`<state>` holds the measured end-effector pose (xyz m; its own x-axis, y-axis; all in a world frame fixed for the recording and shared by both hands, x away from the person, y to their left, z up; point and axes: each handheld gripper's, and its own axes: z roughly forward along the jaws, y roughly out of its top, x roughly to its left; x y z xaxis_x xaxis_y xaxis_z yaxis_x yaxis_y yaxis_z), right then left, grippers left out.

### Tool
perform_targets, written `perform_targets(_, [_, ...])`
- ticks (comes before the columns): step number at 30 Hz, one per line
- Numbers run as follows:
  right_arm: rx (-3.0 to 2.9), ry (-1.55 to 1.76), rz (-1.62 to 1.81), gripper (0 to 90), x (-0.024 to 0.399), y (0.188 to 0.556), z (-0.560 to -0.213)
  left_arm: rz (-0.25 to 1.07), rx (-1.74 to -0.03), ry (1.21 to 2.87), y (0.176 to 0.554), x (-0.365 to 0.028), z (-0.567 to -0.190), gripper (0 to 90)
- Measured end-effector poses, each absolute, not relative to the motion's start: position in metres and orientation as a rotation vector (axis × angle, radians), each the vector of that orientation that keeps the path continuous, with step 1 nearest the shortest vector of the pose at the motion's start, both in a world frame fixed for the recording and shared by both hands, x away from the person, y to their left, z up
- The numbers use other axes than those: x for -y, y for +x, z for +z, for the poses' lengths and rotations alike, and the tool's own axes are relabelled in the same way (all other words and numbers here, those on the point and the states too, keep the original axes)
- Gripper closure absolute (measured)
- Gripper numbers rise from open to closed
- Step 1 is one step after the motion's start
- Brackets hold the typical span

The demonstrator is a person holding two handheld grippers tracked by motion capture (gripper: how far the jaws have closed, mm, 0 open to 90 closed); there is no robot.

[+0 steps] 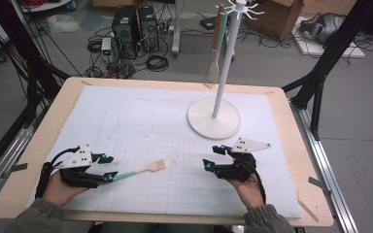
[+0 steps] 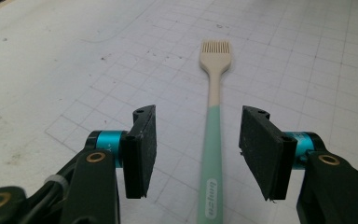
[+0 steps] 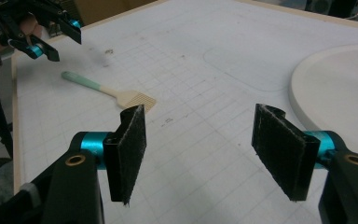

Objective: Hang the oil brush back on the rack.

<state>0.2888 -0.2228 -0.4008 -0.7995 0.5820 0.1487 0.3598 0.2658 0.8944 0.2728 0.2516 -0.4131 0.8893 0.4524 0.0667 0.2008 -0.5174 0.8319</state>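
On the worktop (image 1: pixel 39 194), near its front-left corner, I see the left hand (image 1: pixel 60 190) low, palm under the left gripper (image 1: pixel 110 167), which points right across the white gridded mat (image 1: pixel 141 121) and lies roughly level with it. Jaws stand about half apart, pads clear on both sides of the brush (image 1: pixel 138 171); the brush's mint-green handle end runs between them in the left gripper view, not pinched. I read that as a loose straddle, no grip. Brush lies flat on the mat, green handle toward the left gripper, beige bristle head (image 2: pixel 216 48) pointing away to the right, between the two grippers. Right hand (image 1: pixel 246 190) sits at the front right, wrist coming up from the near edge, right gripper (image 1: pixel 212 156) aimed left and slightly away from me, tilted down toward the mat. Its jaws are fairly wide with nothing between the pads, only bare mat in the right gripper view, the brush well ahead of them. Both sleeves rest at the near edge. Behind the right gripper, the white stand (image 1: pixel 214 119) has its round base on the mat, with a whisk (image 1: pixel 212 73) hanging from the top hooks, well clear of both hands.
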Motion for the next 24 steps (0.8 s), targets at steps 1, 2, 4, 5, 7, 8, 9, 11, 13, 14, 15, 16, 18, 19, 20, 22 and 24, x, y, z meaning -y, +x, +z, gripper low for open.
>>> perform_targets(1, [-2.317, 0.881, 1.550, 34.6, 0.224, 0.289, -0.401, 0.341, -0.466, 2.126, 0.273, -0.251, -0.413, 46.7])
perform_targets(2, [-2.314, 0.883, 1.550, 34.6, 0.224, 0.289, -0.401, 0.341, -0.468, 2.126, 0.274, -0.251, -0.414, 46.8])
perform_targets(4, [-2.312, 0.886, 1.545, 34.6, 0.224, 0.289, -0.401, 0.340, -0.467, 2.129, 0.274, -0.250, -0.414, 47.1])
perform_targets(5, [-2.313, 0.887, 1.540, 34.6, 0.225, 0.288, -0.401, 0.336, -0.471, 2.129, 0.274, -0.250, -0.415, 47.1])
perform_targets(7, [-2.314, 0.885, 1.537, 34.6, 0.225, 0.288, -0.401, 0.336, -0.473, 2.129, 0.275, -0.249, -0.415, 47.2])
perform_targets(8, [-2.312, 0.887, 1.533, 34.6, 0.225, 0.288, -0.402, 0.337, -0.471, 2.133, 0.275, -0.249, -0.416, 47.4])
perform_targets(9, [-2.314, 0.888, 1.531, 34.5, 0.225, 0.288, -0.402, 0.333, -0.474, 2.132, 0.276, -0.248, -0.416, 47.5])
perform_targets(11, [-2.313, 0.889, 1.528, 34.5, 0.225, 0.287, -0.402, 0.327, -0.473, 2.136, 0.277, -0.246, -0.418, 47.8])
perform_targets(13, [-2.312, 0.883, 1.524, 34.3, 0.226, 0.287, -0.402, 0.321, -0.479, 2.141, 0.279, -0.244, -0.419, 47.9])
perform_targets(14, [-2.310, 0.882, 1.521, 34.2, 0.226, 0.286, -0.402, 0.317, -0.476, 2.142, 0.280, -0.242, -0.420, 48.0])
perform_targets(15, [-2.308, 0.881, 1.520, 34.0, 0.226, 0.286, -0.402, 0.315, -0.479, 2.144, 0.281, -0.240, -0.421, 48.3])
perform_targets(16, [-2.304, 0.888, 1.521, 33.8, 0.226, 0.286, -0.402, 0.312, -0.479, 2.144, 0.281, -0.238, -0.421, 48.4])
perform_targets(18, [-2.302, 0.887, 1.518, 33.5, 0.226, 0.286, -0.403, 0.308, -0.474, 2.147, 0.282, -0.235, -0.422, 48.9])
perform_targets(19, [-2.300, 0.885, 1.520, 33.3, 0.226, 0.287, -0.403, 0.307, -0.474, 2.156, 0.283, -0.234, -0.423, 49.3])
perform_targets(20, [-2.299, 0.885, 1.520, 33.0, 0.226, 0.287, -0.403, 0.303, -0.475, 2.160, 0.284, -0.232, -0.424, 49.5])
perform_targets(22, [-2.303, 0.887, 1.515, 32.8, 0.225, 0.286, -0.404, 0.293, -0.477, 2.164, 0.285, -0.229, -0.426, 50.0])
perform_targets(24, [-2.304, 0.883, 1.513, 32.5, 0.225, 0.285, -0.404, 0.287, -0.484, 2.173, 0.286, -0.226, -0.427, 51.3])
